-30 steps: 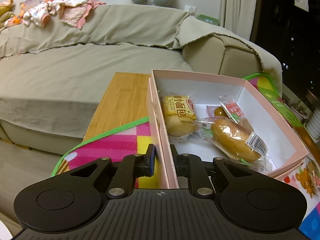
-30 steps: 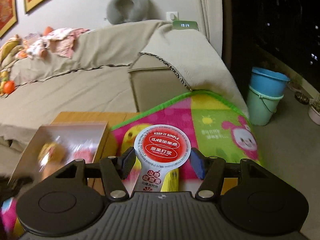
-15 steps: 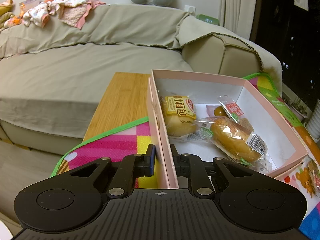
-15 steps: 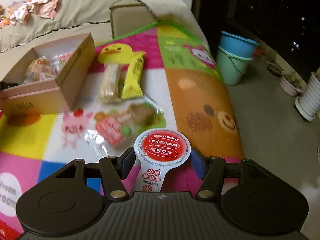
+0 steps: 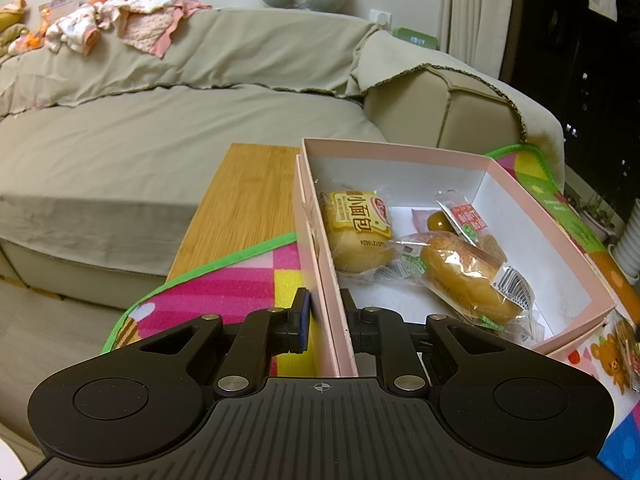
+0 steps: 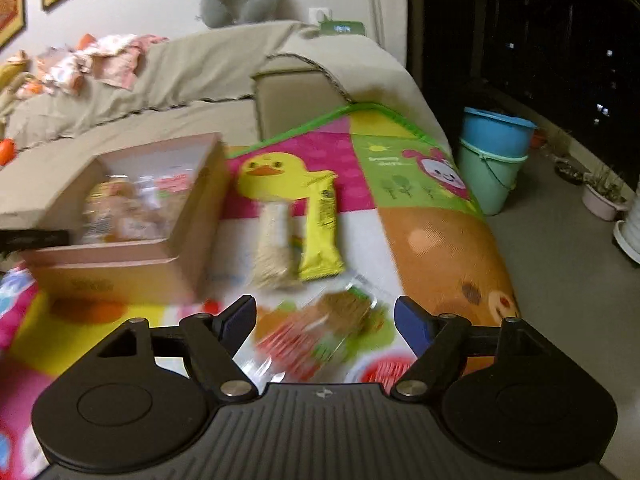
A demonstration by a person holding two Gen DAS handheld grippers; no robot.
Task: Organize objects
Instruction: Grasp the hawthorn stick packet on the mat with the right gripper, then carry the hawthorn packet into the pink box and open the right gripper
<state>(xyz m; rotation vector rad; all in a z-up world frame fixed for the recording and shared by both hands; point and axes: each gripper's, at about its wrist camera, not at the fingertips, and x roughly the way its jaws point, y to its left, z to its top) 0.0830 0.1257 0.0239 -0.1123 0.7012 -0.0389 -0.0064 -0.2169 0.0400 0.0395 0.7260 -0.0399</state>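
My left gripper [image 5: 325,312] is shut on the near left wall of the pink box [image 5: 318,272]. The box holds a yellow-labelled bun [image 5: 358,232], a long wrapped bun [image 5: 464,284] and a small red-labelled packet [image 5: 464,216]. My right gripper [image 6: 325,320] is open and empty above the mat. The red-and-white round packet [image 6: 380,372] lies on the mat just under it. In front lie a clear snack packet [image 6: 320,340], a beige bar [image 6: 274,244] and a yellow bar [image 6: 322,224]. The box also shows in the right wrist view [image 6: 132,268], at left.
A colourful play mat [image 6: 400,152] covers a wooden table [image 5: 244,208]. A beige sofa [image 5: 160,120] with clothes stands behind. Two stacked buckets [image 6: 494,160] and plant pots [image 6: 604,196] stand on the floor at right.
My right gripper has opened and let go of the red-and-white round packet, which now lies on the mat. The right view swung about and is blurred. My left gripper has not moved.
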